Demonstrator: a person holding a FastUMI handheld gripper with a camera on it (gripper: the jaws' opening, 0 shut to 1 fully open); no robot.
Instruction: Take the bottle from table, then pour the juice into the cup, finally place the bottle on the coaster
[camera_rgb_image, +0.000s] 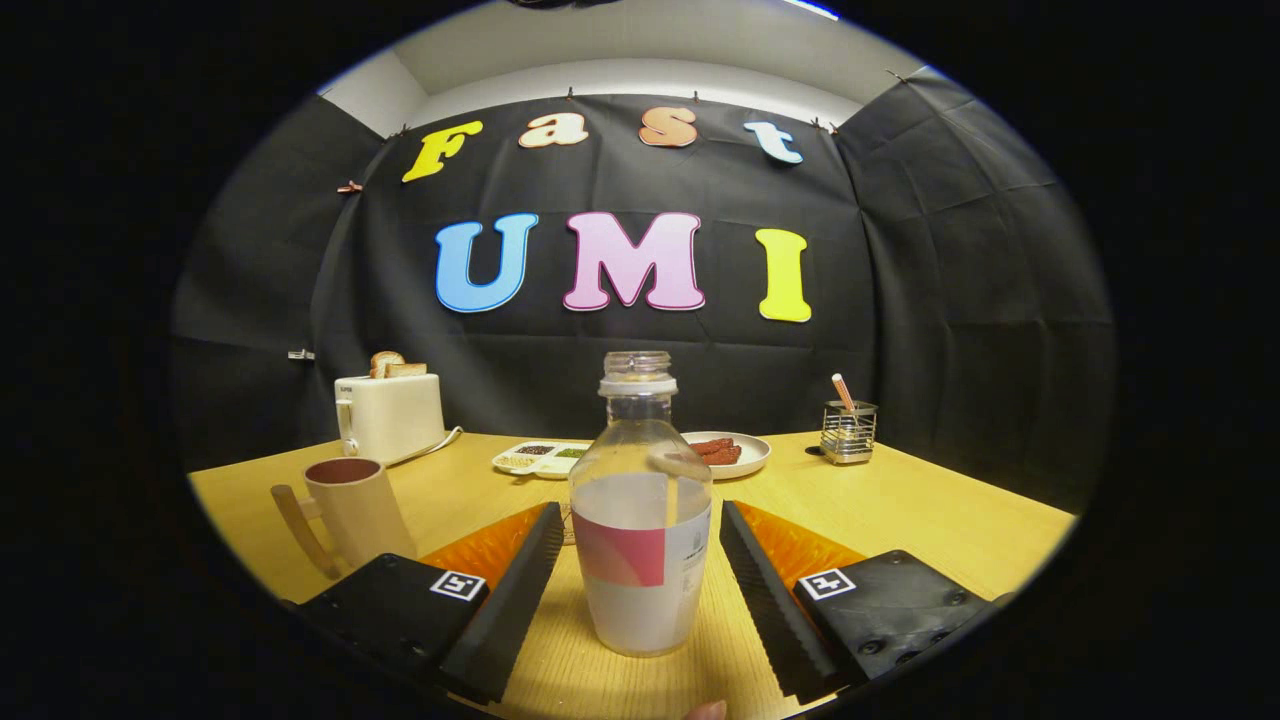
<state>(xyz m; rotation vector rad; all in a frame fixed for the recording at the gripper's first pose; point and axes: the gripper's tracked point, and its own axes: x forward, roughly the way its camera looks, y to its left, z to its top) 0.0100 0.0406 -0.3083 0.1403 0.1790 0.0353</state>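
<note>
A clear, uncapped bottle (640, 520) with a white and red label stands upright on the wooden table (950, 520), holding whitish juice up to about half its height. My gripper (640, 580) is open, and the bottle stands between its two fingers with a gap on each side. A beige cup (350, 515) with a handle and a dark inside stands to the left, just beyond the left finger. A coaster edge (566, 525) seems to peek out behind the bottle, mostly hidden.
At the back left sits a white toaster (390, 415) with bread in it. Behind the bottle lie a divided white tray (540, 458) and a plate of red food (728, 452). A wire holder (848, 432) stands back right. A fingertip (706, 711) shows below.
</note>
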